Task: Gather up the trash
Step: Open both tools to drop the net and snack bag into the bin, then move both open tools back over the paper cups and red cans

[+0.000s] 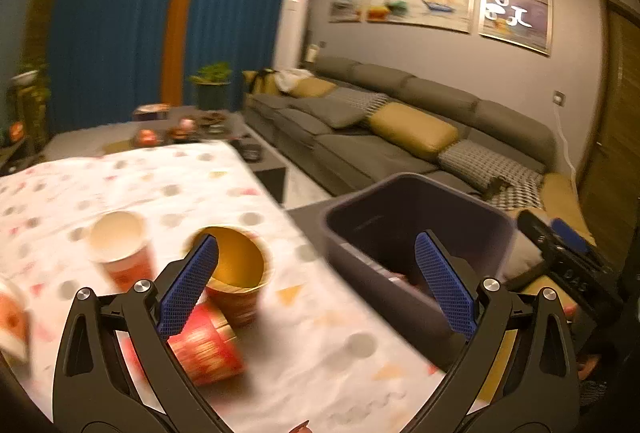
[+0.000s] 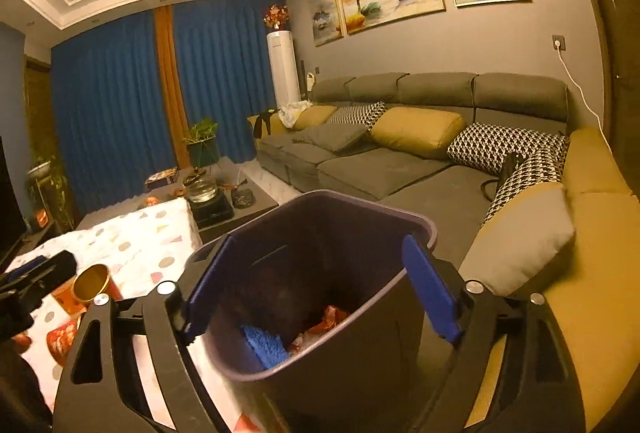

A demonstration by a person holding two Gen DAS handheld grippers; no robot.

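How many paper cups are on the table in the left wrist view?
4, possibly more out of frame. A white-lined cup stands upright toward the left, a gold-lined cup upright beside it, a red cup lies on its side in front, and an edge cup is cut off at far left.

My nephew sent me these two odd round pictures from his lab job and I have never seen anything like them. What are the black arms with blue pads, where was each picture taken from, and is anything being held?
No robot here: a person carries a two-finger tool in each hand, each with a wide-angle camera looking along its fingers. The left camera shows the left tool, open and empty, over a table with a patterned cloth. On the cloth are a gold-lined paper cup, a white-lined red cup and a red cup on its side. The right camera shows the right tool, also open and holding nothing, over a dark trash bin that already holds red wrappers and something blue. A sofa stands behind.
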